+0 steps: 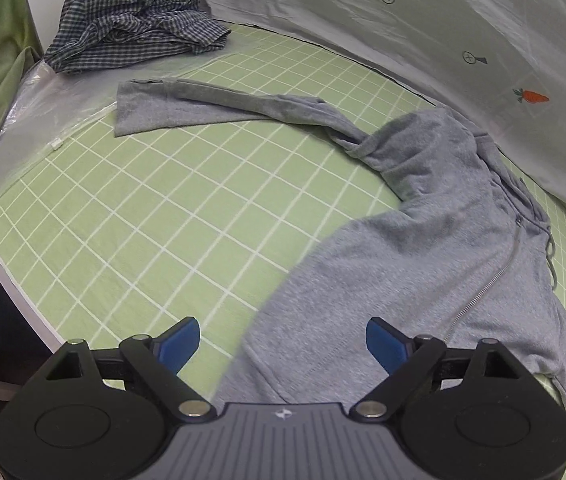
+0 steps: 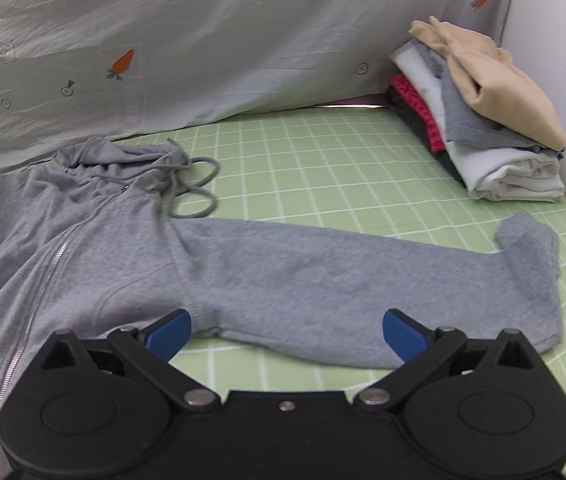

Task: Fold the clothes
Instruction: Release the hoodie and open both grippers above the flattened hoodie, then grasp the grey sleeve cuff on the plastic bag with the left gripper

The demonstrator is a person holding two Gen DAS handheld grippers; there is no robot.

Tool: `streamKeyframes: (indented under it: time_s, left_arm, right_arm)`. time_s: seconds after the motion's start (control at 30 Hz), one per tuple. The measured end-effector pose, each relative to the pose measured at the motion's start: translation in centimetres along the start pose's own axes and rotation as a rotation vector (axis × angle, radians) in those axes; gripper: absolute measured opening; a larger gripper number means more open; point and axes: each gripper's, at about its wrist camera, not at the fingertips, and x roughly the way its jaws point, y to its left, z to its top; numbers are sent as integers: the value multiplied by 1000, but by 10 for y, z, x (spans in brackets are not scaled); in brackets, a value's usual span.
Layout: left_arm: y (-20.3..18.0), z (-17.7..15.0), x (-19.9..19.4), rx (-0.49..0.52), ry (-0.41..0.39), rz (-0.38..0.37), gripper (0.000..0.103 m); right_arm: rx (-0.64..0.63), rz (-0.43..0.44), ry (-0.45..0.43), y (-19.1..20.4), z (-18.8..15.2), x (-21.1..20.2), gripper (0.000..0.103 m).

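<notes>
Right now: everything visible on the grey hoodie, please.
The grey hoodie looks like soft heathered jersey, lying flat, front up, on the green grid sheet. Metal zipper closed, hood bunched against the pale hanging cloth, drawstrings looped loose. Both sleeves are spread outward, one towards the folded stack, one towards the crumpled checked shirt. Both grippers are open; neither holds it.

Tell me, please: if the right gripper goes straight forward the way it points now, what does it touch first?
Most likely the grey hoodie's sleeve, which lies flat across the green sheet right ahead of the open right gripper. Depth is unclear, so it might pass just above it.
</notes>
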Motion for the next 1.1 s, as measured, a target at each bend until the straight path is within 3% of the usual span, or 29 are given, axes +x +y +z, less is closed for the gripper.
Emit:
streamKeyframes:
  time_s: [0.17, 0.37, 0.57, 0.83, 0.87, 1.0, 1.03, 1.07, 1.1]
  left_arm:
    - [63, 52, 22, -21, 0, 12, 90]
    - [121, 135, 54, 23, -39, 23, 90]
    - [165, 207, 103, -17, 10, 58, 90]
    - [184, 247, 166, -35, 32, 0, 87]
    - [186, 248, 170, -36, 26, -11, 84]
    - [192, 252, 185, -50, 28, -21, 49]
    - [193, 252, 185, -51, 13, -15, 37]
    - [194, 253, 184, -48, 2, -18, 10]
    - [195, 254, 185, -50, 2, -32, 5]
  right_arm:
    - [34, -20, 25, 66, -5, -4, 103]
    - [93, -79, 42, 134, -12, -7, 103]
    - [177, -150, 60, 177, -3, -2, 103]
    - [194, -233, 142, 204, 22, 26, 103]
    - [182, -235, 151, 208, 24, 28, 103]
    - [131, -241, 172, 221, 25, 32, 103]
    - [128, -236, 174, 223, 25, 31, 103]
    - [125, -231, 176, 225, 24, 31, 103]
    - [124, -230, 176, 226, 24, 30, 103]
